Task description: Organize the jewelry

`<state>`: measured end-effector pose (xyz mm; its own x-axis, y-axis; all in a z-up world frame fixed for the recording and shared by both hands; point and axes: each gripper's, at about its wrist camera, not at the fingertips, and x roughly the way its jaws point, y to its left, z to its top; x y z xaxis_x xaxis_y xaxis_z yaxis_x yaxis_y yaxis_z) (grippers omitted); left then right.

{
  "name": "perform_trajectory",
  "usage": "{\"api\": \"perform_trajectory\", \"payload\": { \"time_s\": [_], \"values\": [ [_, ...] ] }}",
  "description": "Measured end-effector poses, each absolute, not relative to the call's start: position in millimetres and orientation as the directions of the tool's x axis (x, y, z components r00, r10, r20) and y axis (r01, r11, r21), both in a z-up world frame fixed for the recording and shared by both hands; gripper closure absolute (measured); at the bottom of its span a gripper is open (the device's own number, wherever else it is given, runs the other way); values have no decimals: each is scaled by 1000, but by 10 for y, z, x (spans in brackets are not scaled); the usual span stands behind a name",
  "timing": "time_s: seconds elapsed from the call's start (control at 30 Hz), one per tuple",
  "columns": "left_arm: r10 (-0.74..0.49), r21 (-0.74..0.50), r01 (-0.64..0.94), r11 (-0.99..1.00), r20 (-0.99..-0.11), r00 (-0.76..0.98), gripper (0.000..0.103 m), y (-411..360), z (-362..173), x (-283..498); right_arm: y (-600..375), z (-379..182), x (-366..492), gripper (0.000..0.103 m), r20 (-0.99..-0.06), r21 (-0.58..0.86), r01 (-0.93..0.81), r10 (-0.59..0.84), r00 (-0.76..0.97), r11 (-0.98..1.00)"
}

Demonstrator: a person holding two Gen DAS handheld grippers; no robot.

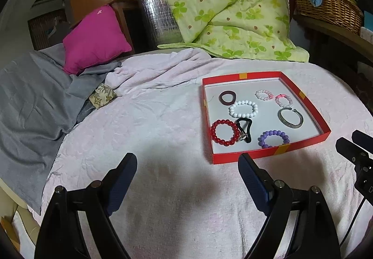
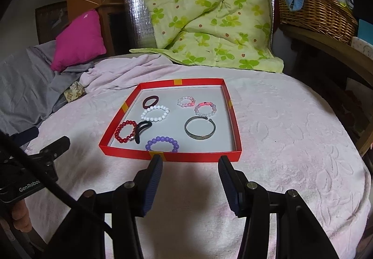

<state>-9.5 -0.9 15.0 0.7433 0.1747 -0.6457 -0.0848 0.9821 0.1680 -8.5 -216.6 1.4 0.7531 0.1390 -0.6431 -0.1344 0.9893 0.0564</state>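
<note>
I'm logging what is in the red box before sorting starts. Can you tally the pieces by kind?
Beaded bracelets: 5 (white, red, purple, two pink-white)
Metal cuff bangle: 1
Black hair tie: 1
Dark maroon ring: 1
Total: 8

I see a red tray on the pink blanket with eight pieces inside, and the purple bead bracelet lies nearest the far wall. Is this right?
Not quite. The purple bead bracelet lies against the near wall of the red tray, just in front of the right gripper, as the right wrist view shows. The rest stands.

Partial white lettering "GenRobo", cut off by a cable, on the left gripper (image 2: pixel 56 146) body
</note>
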Motion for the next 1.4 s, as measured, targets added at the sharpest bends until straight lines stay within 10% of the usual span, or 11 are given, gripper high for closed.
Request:
{"api": "perform_trajectory", "payload": {
  "time_s": [1.4],
  "values": [
    [179, 164, -92, 982, -655, 734, 14, -15, 125, -89, -2206, 23, -105, 49, -637, 77, -117, 139, 758, 990]
  ]
}}
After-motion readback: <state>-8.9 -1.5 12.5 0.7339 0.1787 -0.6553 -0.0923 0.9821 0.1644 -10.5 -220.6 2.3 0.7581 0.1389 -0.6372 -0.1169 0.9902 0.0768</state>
